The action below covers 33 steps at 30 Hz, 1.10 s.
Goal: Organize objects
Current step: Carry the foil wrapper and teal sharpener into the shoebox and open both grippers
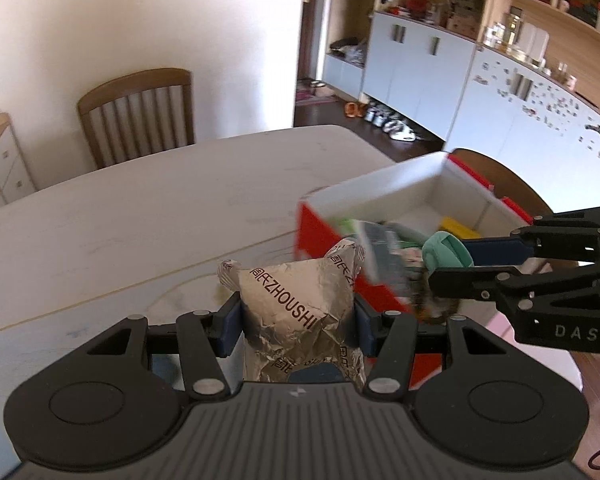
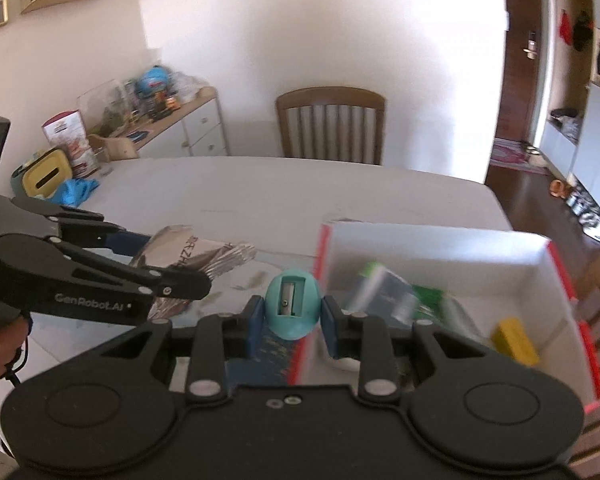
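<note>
Now we have the table (image 1: 120, 216) carrying the open red-and-white box (image 2: 432, 246), which lies to the right of both tongs and already holds a yellow block (image 2: 515, 342) and blurred packets. Our right tongs (image 2: 293, 312) are nearer, almost at its left wall, clamped on the teal pencil sharpener (image 2: 292, 306). Our left tongs (image 1: 296, 322) grip the silver foil packet (image 1: 296, 308), its long axis running along the fingers, farther left of the box.
</note>
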Each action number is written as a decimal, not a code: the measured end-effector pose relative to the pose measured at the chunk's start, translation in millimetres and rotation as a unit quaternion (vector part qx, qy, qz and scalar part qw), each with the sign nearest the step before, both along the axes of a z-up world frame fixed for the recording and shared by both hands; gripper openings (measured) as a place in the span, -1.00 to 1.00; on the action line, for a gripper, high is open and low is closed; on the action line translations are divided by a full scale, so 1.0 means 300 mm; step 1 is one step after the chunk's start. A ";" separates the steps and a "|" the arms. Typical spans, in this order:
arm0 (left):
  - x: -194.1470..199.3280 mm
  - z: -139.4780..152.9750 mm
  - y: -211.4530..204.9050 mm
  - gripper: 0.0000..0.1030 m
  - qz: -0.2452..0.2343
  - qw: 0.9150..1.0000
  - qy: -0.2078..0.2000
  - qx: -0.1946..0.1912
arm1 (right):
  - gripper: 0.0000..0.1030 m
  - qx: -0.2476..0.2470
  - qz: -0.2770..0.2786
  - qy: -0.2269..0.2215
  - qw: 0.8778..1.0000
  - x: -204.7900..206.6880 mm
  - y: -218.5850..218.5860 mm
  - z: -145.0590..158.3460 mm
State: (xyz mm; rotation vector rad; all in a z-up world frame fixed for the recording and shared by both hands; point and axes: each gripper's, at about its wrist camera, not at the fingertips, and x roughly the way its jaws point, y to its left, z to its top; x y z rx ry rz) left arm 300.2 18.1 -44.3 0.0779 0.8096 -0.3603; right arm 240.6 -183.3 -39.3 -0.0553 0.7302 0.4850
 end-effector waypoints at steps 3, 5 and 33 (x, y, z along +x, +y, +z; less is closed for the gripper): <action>-0.007 -0.002 -0.079 0.06 -0.014 1.000 -0.001 0.002 | -0.44 0.000 -0.017 0.000 1.000 -0.010 -0.091 -0.007; -0.010 -0.004 -0.130 0.06 -0.023 1.000 -0.002 0.005 | -0.44 -0.003 -0.029 0.001 1.000 -0.010 -0.145 -0.013; 0.251 -0.203 -0.650 0.06 -0.053 0.994 0.030 0.090 | -0.44 -0.071 -0.045 0.056 0.995 0.246 -0.451 -0.274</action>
